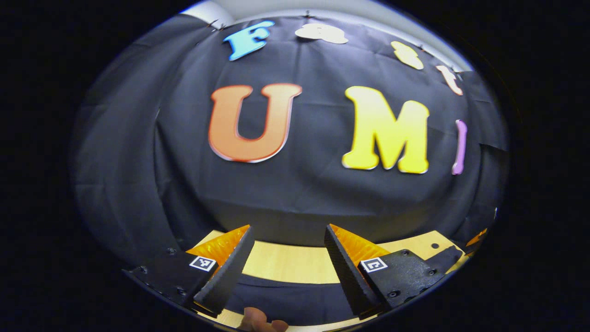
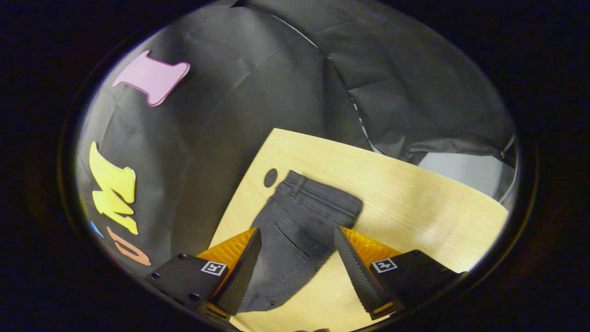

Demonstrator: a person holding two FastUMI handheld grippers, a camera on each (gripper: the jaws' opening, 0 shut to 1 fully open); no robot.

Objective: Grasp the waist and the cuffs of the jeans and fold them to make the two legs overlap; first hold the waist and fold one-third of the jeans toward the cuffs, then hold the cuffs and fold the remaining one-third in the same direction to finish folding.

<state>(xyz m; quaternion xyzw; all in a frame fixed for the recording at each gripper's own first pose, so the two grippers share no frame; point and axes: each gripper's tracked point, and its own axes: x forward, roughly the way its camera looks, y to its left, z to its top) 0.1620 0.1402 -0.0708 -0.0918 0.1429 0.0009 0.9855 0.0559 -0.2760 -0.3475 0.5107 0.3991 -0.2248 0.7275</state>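
Observation:
Dark grey jeans (image 2: 299, 216) lie flat on the light wooden table (image 2: 415, 203), their waistband (image 2: 322, 193) pointing away in the right gripper view. My right gripper (image 2: 297, 230) hovers open over the seat, with the cloth showing between its fingers and not touched. My left gripper (image 1: 288, 230) is open too and faces the black cloth wall. Under it a dark band of the jeans (image 1: 286, 295) crosses the table (image 1: 295, 265). A person's fingertip (image 1: 262, 320) shows at the bottom edge of the left gripper view.
Black cloth walls close in the table's far side and the side past the waistband. A small dark round mark (image 2: 270, 177) sits on the tabletop by the waistband corner. Bare wood (image 2: 438, 221) stretches to the right of the jeans.

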